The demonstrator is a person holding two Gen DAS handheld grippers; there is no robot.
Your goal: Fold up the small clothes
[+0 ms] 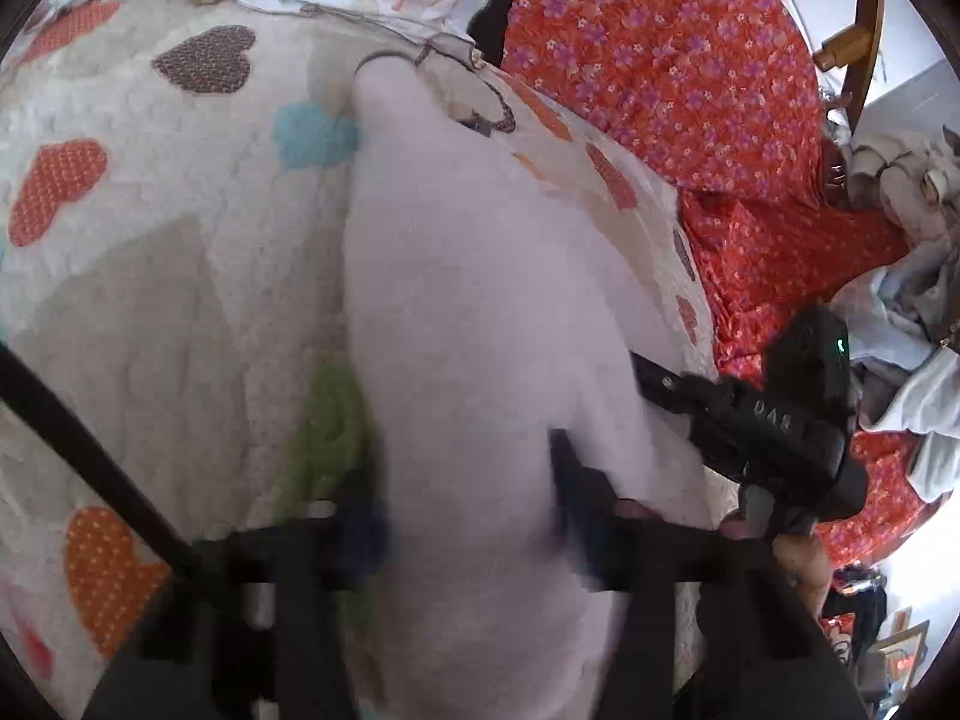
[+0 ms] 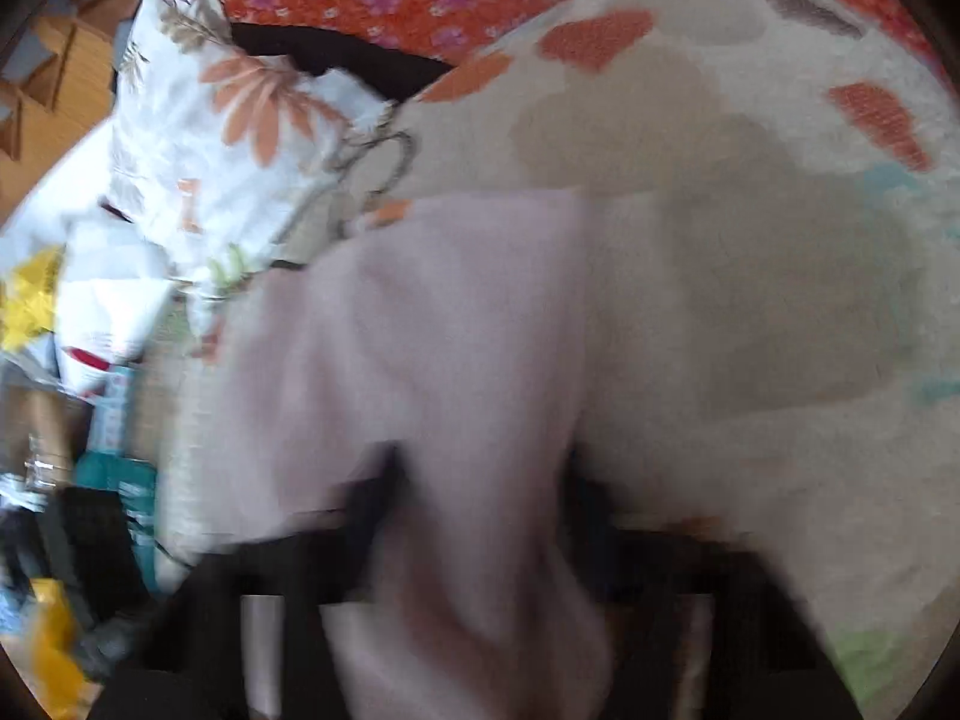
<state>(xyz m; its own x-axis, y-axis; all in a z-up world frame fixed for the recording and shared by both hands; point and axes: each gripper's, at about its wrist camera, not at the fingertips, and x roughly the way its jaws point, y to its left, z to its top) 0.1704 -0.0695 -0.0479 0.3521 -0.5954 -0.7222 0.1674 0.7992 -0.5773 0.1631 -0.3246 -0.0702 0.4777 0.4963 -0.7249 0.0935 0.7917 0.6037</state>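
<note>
From the left wrist, a heart-patterned blanket (image 1: 150, 276) covered the bed. The left tool (image 1: 468, 516) was clenched on a pale pink garment (image 1: 480, 300) stretching ahead of it; the right tool (image 1: 774, 420) reached in from its right.

From the right wrist, blurred, the right tool (image 2: 480, 492) gripped the pale pink garment (image 2: 432, 330) too. Uneven pulling could skew the fold.

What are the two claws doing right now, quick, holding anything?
Left gripper: closed on the pale pink cloth.
Right gripper: closed on the same pale pink cloth; the picture is blurred, so this is less sure.
</note>
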